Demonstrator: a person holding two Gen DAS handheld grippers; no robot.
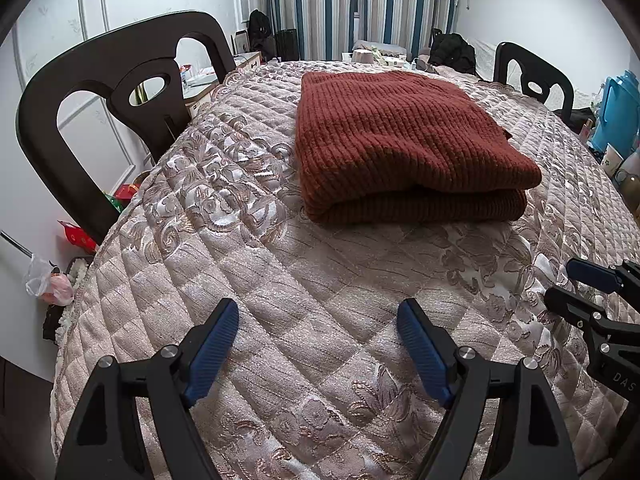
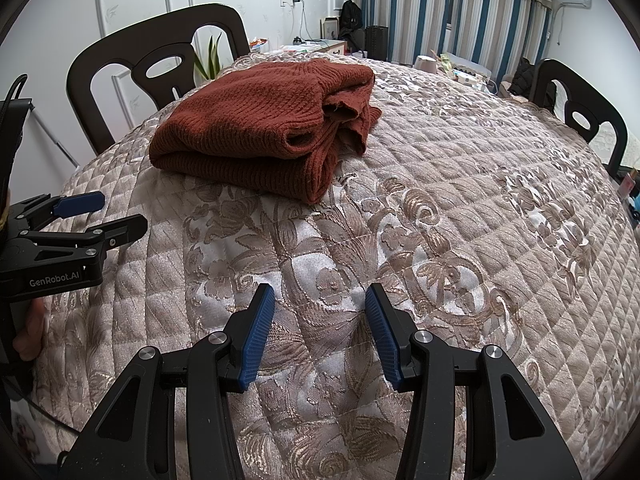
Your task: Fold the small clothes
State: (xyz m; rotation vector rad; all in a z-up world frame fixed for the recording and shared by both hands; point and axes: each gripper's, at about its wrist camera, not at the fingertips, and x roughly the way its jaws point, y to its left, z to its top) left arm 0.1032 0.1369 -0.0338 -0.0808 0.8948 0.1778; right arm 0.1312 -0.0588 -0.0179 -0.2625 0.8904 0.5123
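A rust-red knit sweater (image 1: 404, 144) lies folded in a thick stack on the quilted table cover (image 1: 304, 320). In the right wrist view the sweater (image 2: 260, 128) sits at the far left, with cuffs and loose edges facing right. My left gripper (image 1: 318, 316) is open and empty, held low over the cover well short of the sweater. It also shows at the left edge of the right wrist view (image 2: 120, 216). My right gripper (image 2: 320, 300) is open and empty over the cover, near the front. Its fingers (image 1: 576, 292) show at the right edge of the left wrist view.
Dark wooden chairs stand at the table's left (image 1: 100, 100) and far right (image 1: 532, 76). A blue jug (image 1: 616, 116) and cups sit off the right side. Small items (image 2: 452, 66) crowd the far end. Bags (image 1: 52, 284) lie on the floor at left.
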